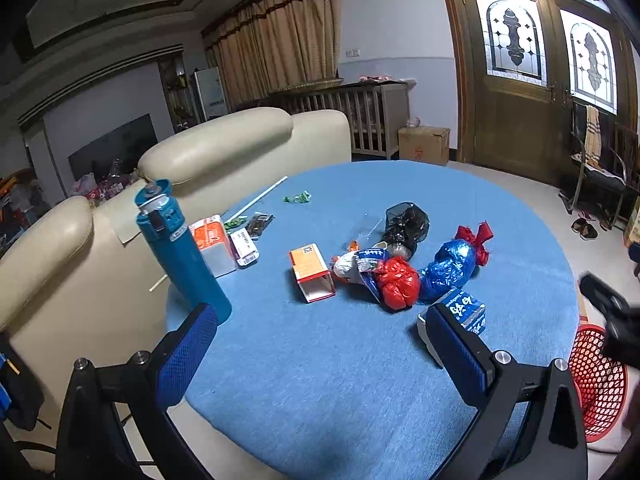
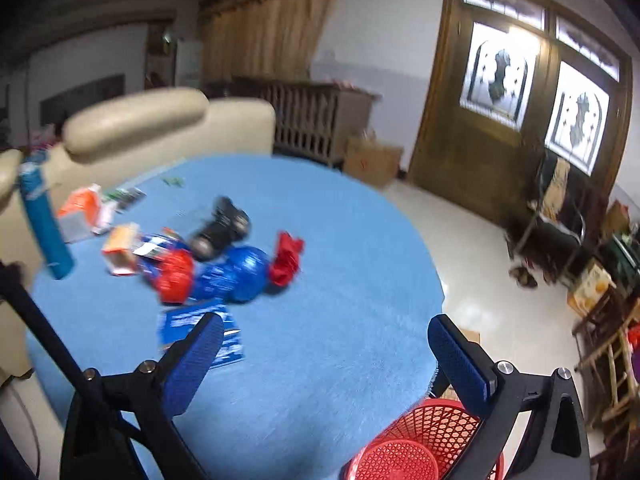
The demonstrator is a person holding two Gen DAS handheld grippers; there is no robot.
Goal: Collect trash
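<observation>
Round table under a blue cloth; all positions below are taken from the teal bottle, which stands upright at the table's left edge, by the cream sofa.

Trash, on the cloth:
- Orange-and-white carton just right of the bottle, a small white box touching its right side.
- Dark wrapper and a green one beyond the bottle, toward the far rim; a white straw lies near them.
- Open orange box further right of the bottle, about mid-table.
- Cluster right of that box, pieces touching: crumpled white-and-blue packet, red bag, black bag behind, blue bag with a red knot.
- Blue printed pack nearest the camera, at the near end of the cluster.

Red mesh basket on the floor, off the table's right edge, far from the bottle.

Left gripper: jaws spread wide, nothing between them, held over the cloth's near part. Its right finger overlaps the blue pack in the left wrist view; contact cannot be confirmed.

Right gripper: released, jaws wide and empty, above the table's right side with the basket below. The right wrist view is motion-blurred, so small items there are not legible. A dark, blurred form at the left view's right margin is probably this gripper.
</observation>
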